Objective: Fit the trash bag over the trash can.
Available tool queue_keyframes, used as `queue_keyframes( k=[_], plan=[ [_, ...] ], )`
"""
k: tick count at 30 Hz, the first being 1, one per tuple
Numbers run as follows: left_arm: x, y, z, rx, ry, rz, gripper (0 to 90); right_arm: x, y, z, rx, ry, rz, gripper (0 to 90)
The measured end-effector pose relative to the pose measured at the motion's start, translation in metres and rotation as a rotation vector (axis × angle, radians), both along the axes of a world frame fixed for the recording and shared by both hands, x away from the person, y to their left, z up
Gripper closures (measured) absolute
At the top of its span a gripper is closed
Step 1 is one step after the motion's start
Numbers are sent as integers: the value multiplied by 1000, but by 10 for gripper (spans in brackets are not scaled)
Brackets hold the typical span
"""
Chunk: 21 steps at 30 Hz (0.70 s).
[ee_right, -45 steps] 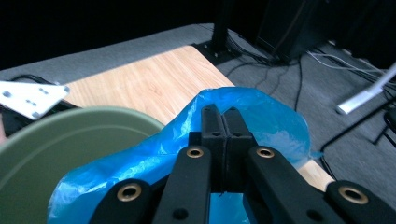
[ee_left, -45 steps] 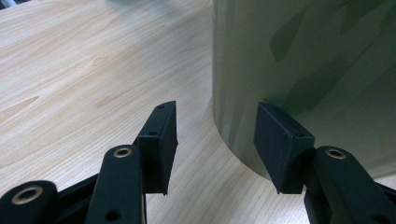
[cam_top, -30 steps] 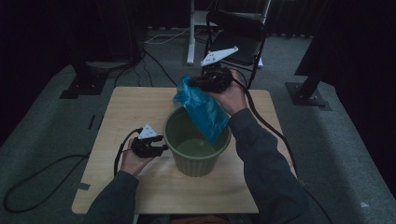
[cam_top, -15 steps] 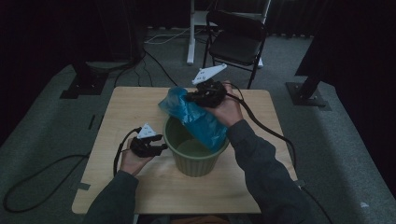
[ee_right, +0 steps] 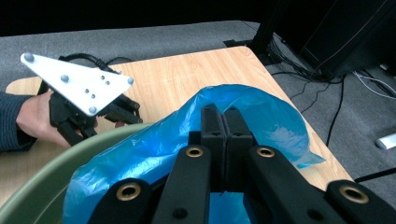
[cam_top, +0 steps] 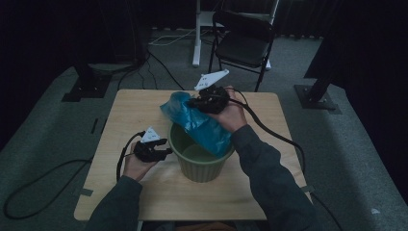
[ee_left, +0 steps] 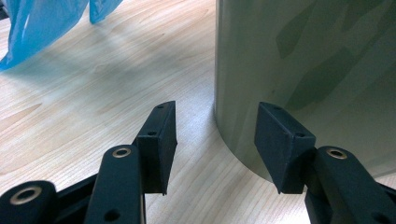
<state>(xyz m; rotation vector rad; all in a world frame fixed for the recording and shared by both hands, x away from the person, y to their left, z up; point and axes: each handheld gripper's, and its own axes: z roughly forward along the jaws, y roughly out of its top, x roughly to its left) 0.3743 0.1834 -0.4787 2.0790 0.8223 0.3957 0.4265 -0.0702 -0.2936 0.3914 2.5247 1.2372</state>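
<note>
A green round bin stands in the middle of the wooden table. My right gripper is shut on the top of a blue plastic bag, whose lower end hangs into the bin over its far rim. In the right gripper view the closed jaws pinch the bag's blue film above the bin's rim. My left gripper rests open on the table against the bin's left side. In its own view the jaws stand apart beside the bin's wall.
A black folding chair and a white stand leg are behind the table. Black stand bases sit on the grey floor at both sides. Cables trail from both grippers across the table and onto the floor.
My right gripper has come down and nearer with the blue bag, so the bag's lower end sits deeper in the bin. The left gripper has stayed by the bin.
</note>
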Motion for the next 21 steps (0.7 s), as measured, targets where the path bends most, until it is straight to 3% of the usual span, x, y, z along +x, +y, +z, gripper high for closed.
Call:
queue_keyframes(
  k=[10, 21],
  plan=[
    [1, 0, -1, -2, 1, 2, 486, 5, -29, -22, 17, 40, -42, 896],
    [0, 0, -1, 1, 2, 3, 486, -8, -63, -50, -3, 97, -68, 894]
  ],
)
